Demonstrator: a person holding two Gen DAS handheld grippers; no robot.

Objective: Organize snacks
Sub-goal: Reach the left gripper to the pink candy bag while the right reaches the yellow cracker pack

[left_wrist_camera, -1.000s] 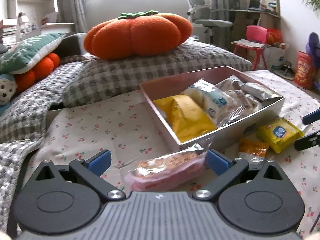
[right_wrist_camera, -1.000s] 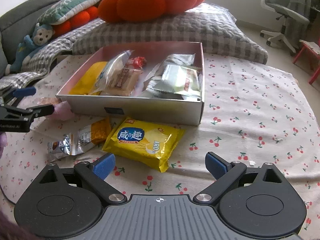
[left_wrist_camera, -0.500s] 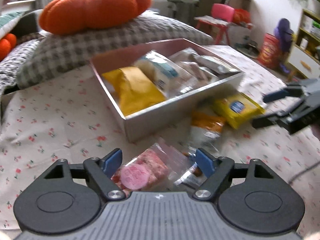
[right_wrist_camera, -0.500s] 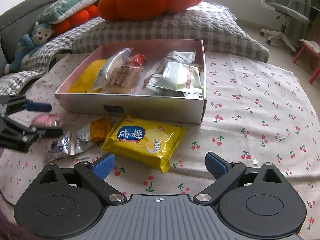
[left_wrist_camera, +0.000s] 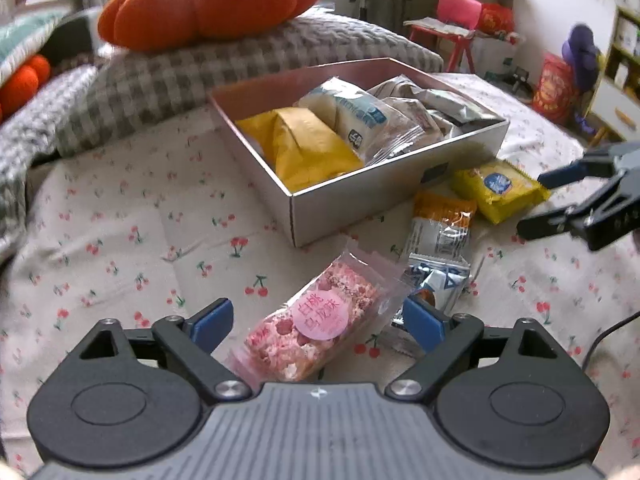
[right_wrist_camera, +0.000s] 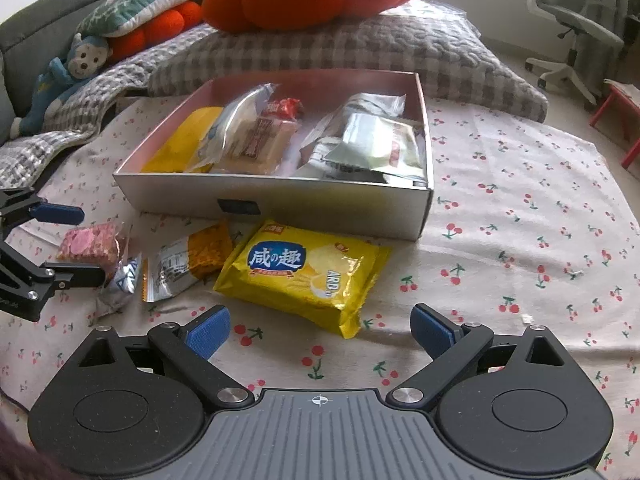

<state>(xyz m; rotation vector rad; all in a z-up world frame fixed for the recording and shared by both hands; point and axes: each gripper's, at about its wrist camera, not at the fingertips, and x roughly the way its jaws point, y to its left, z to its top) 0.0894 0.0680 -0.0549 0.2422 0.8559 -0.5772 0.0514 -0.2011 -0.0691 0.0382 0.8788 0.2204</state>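
Your left gripper (left_wrist_camera: 318, 320) stood wide open, its fingers either side of the pink snack bar (left_wrist_camera: 316, 322) lying on the cherry-print cloth (left_wrist_camera: 120, 240), beside the silver box (left_wrist_camera: 360, 196). Your right gripper (right_wrist_camera: 320, 328) gaped too, holding nothing, near the yellow cracker pack (right_wrist_camera: 304, 272).

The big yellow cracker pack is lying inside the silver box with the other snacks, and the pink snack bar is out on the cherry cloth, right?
Not quite. The yellow cracker pack lies outside the silver box, on the cherry cloth just in front of it, as the right wrist view shows. The pink snack bar is indeed out on the cloth.
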